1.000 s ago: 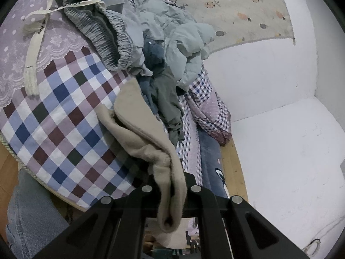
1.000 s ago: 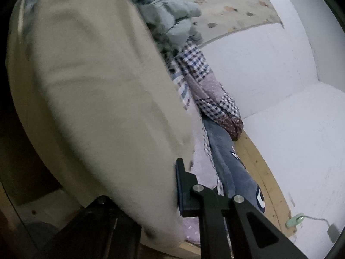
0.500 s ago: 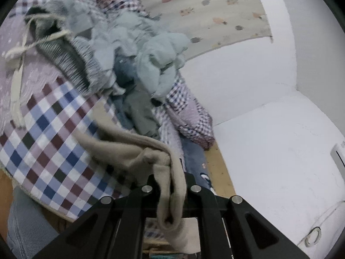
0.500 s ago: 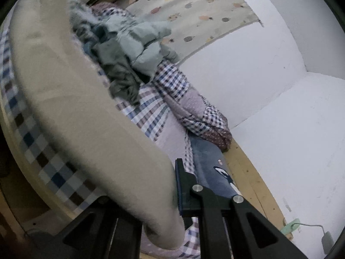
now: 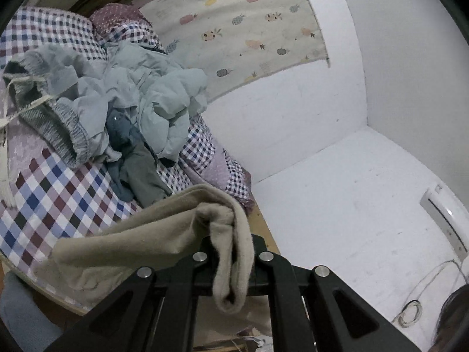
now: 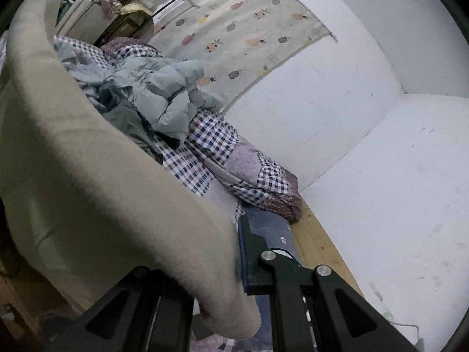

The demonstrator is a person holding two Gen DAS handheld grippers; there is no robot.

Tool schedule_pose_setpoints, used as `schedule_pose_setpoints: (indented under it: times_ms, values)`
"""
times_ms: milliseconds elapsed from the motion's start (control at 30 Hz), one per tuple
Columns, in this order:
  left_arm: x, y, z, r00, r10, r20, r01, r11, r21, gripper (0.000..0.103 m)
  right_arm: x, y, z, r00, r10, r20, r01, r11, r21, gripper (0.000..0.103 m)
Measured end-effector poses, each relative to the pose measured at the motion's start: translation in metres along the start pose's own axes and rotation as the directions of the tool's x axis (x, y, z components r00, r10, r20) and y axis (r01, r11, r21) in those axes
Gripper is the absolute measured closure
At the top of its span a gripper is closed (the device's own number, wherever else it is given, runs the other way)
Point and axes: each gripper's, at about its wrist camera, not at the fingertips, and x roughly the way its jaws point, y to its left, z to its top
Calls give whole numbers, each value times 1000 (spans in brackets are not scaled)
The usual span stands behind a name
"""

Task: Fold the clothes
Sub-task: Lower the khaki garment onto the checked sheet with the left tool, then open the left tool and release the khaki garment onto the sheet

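Observation:
A beige fleece garment point(image 5: 152, 234) hangs lifted off the bed, stretched between both grippers. My left gripper point(image 5: 231, 252) is shut on a bunched edge of it, with a fold drooping down between the fingers. In the right wrist view the same beige garment point(image 6: 102, 190) fills the left half of the frame, and my right gripper point(image 6: 228, 252) is shut on its edge; the left finger is hidden under the cloth. Behind it on the checked bedspread point(image 5: 49, 193) lies a heap of unfolded clothes point(image 5: 140, 99): pale blue-grey garments, a grey ribbed waistband and a dark green piece.
A pineapple-print cloth point(image 5: 249, 29) hangs on the white wall point(image 5: 293, 111). A rolled checked quilt point(image 6: 252, 173) lies along the bed's wall side. A wooden bed edge point(image 6: 319, 243) shows, and a white appliance with cables point(image 5: 442, 217) sits at right. A jeans-clad leg point(image 5: 20, 316) is lower left.
Both grippers have risen with the beige garment, lifting it off the bedspread and spreading it. The views have tilted up, so more wall and the clothes heap show.

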Motion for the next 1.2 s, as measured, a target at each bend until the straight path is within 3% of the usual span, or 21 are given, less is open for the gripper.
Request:
schedule_pose_setpoints:
  times_ms: [233, 467, 667, 767, 833, 1000, 1100, 1167, 1200]
  values:
    - [45, 41, 8, 993, 119, -18, -120, 992, -47, 99, 66, 23, -6, 990, 112, -87, -111, 994, 12, 96]
    - [105, 78, 24, 969, 243, -45, -245, 967, -65, 99, 135, 31, -7, 965, 200, -171, -197, 980, 33, 96]
    - [178, 95, 52, 947, 311, -77, -313, 949, -27, 99, 217, 23, 5, 915, 317, -251, -300, 948, 103, 96]
    - [217, 116, 64, 927, 360, -110, -366, 930, -42, 99, 268, 23, 3, 859, 409, -306, -376, 912, 165, 96]
    - [242, 136, 70, 904, 403, -142, -413, 909, -51, 99, 305, 28, -1, 805, 482, -345, -433, 876, 212, 96]
    - [294, 197, 78, 825, 514, -237, -544, 836, -79, 99, 397, 49, -21, 620, 657, -428, -548, 753, 363, 95]
    - [315, 219, 79, 778, 563, -279, -600, 798, -63, 98, 432, 61, -34, 531, 716, -454, -574, 697, 430, 94]
    - [323, 229, 78, 759, 575, -305, -620, 782, -71, 98, 448, 67, -40, 492, 734, -467, -577, 677, 457, 92]
    - [326, 232, 78, 755, 575, -316, -624, 778, -73, 98, 453, 68, -43, 488, 735, -471, -573, 677, 463, 90]
